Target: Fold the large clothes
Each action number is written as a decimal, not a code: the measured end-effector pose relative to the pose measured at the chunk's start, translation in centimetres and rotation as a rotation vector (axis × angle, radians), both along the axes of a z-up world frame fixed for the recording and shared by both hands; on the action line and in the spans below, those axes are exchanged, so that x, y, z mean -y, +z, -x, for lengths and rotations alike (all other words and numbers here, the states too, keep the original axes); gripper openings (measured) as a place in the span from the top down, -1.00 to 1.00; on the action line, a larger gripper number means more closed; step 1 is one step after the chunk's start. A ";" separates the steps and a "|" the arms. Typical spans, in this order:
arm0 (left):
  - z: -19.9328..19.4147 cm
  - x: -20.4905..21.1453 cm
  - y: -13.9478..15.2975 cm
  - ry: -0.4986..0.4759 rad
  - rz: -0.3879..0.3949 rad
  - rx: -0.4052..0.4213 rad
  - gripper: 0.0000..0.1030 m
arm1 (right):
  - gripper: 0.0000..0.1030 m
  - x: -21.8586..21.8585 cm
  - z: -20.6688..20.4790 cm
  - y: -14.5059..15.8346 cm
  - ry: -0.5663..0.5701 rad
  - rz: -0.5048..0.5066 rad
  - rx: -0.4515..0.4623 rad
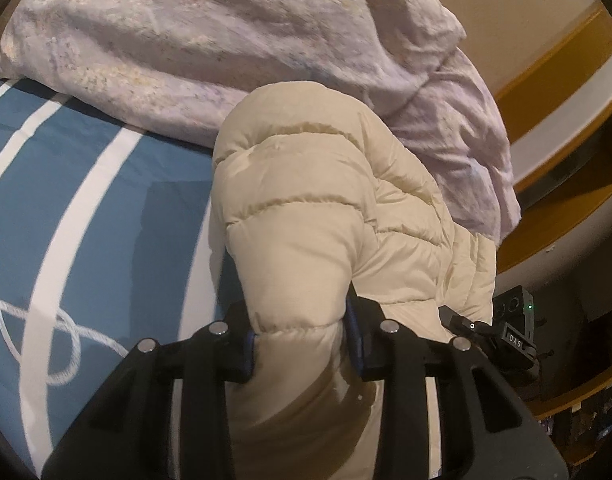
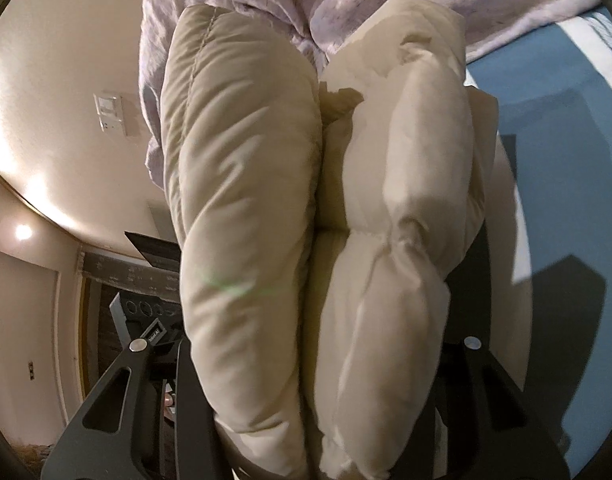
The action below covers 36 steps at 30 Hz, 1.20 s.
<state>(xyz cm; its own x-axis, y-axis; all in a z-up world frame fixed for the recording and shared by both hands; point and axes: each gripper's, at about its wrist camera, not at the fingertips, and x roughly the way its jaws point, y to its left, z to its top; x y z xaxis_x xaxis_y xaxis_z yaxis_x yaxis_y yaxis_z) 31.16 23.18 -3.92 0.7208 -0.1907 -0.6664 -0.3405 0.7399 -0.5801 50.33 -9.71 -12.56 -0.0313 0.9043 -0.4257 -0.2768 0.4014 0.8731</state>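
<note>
A cream puffer jacket is gripped by both left gripper and right gripper jaws; beyond them, a blue-and-white striped bed sheet, lilac duvet and beige wall are seen.

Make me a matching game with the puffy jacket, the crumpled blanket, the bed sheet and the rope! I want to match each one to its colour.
Things:
1. puffy jacket
2. crumpled blanket
3. bed sheet
4. rope

Colours:
A. blue with white stripes
B. white
C. pale lilac
D. cream

Right pairs: 1-D, 2-C, 3-A, 4-B. The jacket is the one clamped in the jaws of both the left gripper and the right gripper.
</note>
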 end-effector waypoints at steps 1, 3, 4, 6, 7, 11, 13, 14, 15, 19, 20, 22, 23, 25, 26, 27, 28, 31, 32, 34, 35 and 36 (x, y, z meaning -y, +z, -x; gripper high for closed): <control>-0.2 -0.2 -0.1 0.002 -0.003 -0.003 0.33 | 0.15 0.1 -0.1 0.0 0.006 0.007 0.002; -0.6 -0.5 -0.5 0.005 -0.016 -0.013 0.32 | 0.15 -0.4 -0.5 -0.1 0.012 0.031 0.008; -1.0 -0.6 -0.8 0.006 -0.028 -0.027 0.32 | 0.15 -0.6 -0.4 -0.2 0.014 0.047 0.009; -1.1 -0.6 -1.8 0.007 -0.048 -0.061 0.29 | 0.12 -0.9 -0.5 -0.9 0.014 0.100 0.004; -1.3 -0.5 -2.3 0.011 -0.056 -0.082 0.25 | 0.03 -1.0 -0.4 -1.2 0.013 0.125 0.003; -1.3 -0.3 -2.7 0.026 -0.108 -0.111 0.05 | -0.31 -0.1 0.2 -1.1 -0.013 0.208 0.035; -1.4 -0.1 -2.3 0.032 -0.153 -0.126 -0.07 | -0.46 0.8 0.4 -0.5 -0.035 0.253 0.065; -1.4 -0.1 -2.1 0.035 -0.169 -0.130 -0.08 | -0.47 1.1 0.3 -0.2 -0.044 0.267 0.077; -1.5 0.0 -1.8 0.041 -0.195 -0.136 -0.14 | -0.48 1.9 0.5 0.3 -0.061 0.286 0.094; -1.4 0.5 -0.3 0.059 -0.292 -0.140 -0.29 | -0.48 3.5 0.3 3.3 -0.159 0.391 0.213; -1.4 0.7 0.2 0.058 -0.315 -0.136 -0.31 | -0.48 3.2 0.1 3.5 -0.178 0.412 0.248; -1.6 1.4 1.2 0.051 -0.360 -0.125 -0.38 | -0.48 3.4 -0.2 5.6 -0.206 0.447 0.343; -1.7 1.8 1.5 0.045 -0.382 -0.120 -0.40 | -0.48 3.1 0.5 6.9 -0.205 0.456 0.401; -2.0 2.7 2.2 0.031 -0.427 -0.113 -0.44 | -0.45 1.8 1.7 8.7 -0.188 0.458 0.490; -2.2 3.4 2.5 0.022 -0.457 -0.111 -0.45 | -0.44 -0.1 1.6 8.7 -0.178 0.464 0.529; -2.5 4.0 2.7 0.012 -0.479 -0.109 -0.46 | -0.40 -0.7 1.5 8.9 -0.171 0.469 0.556; -2.6 4.3 2.8 0.006 -0.494 -0.108 -0.47 | -0.33 -1.5 2.2 9.1 -0.158 0.473 0.589; -3.2 5.4 2.5 -0.012 -0.525 -0.112 -0.47 | -0.23 -4.7 3.4 8.8 -0.117 0.488 0.647; -3.4 5.6 2.4 -0.015 -0.523 -0.115 -0.47 | -0.20 -5.4 3.6 8.3 -0.095 0.500 0.659; -3.6 5.7 2.0 -0.019 -0.516 -0.120 -0.47 | -0.09 -6.4 4.1 7.8 -0.068 0.528 0.674; -3.8 5.7 1.7 -0.022 -0.515 -0.123 -0.47 | -0.08 -7.0 4.3 7.6 -0.062 0.537 0.682; -3.9 5.8 1.5 -0.023 -0.518 -0.126 -0.47 | -0.07 -7.3 4.5 7.2 -0.056 0.545 0.695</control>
